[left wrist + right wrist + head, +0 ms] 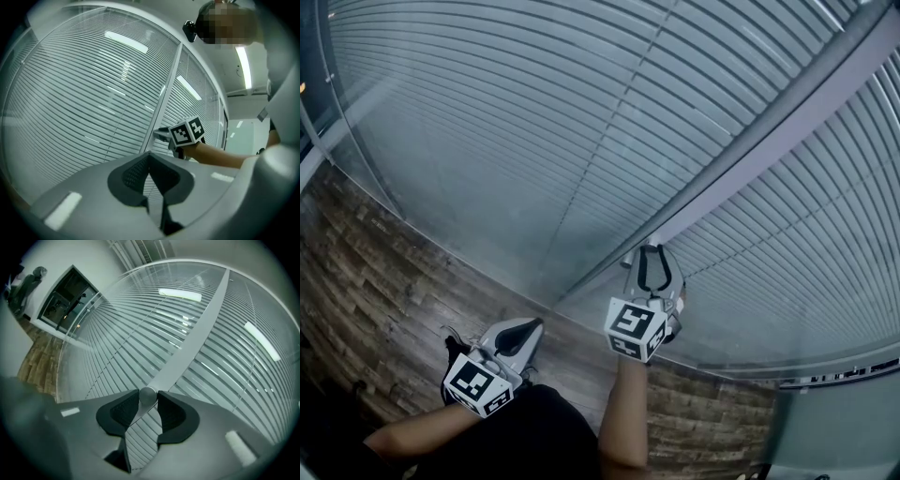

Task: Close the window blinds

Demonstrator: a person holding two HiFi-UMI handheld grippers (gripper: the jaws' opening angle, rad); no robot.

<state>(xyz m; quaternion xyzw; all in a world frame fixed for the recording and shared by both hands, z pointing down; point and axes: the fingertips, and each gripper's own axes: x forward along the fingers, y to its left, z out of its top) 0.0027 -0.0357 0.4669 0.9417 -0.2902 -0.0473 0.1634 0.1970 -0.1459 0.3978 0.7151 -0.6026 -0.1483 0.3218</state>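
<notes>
Lowest in the head view, the left gripper [528, 326] sits over the wooden floor [384, 291]. Its jaws are pressed together at the tips with nothing between them. Further up and right of centre, the right gripper [652, 251] is at the window, and its jaws are clamped on a small round knob [147, 395]. The knob stands on the grey frame post [769, 141], which runs diagonally to the upper right. The window blinds [534, 112] hang behind glass on both sides of the post, filling the upper frame with pale horizontal slats separated by thin dark lines.
</notes>
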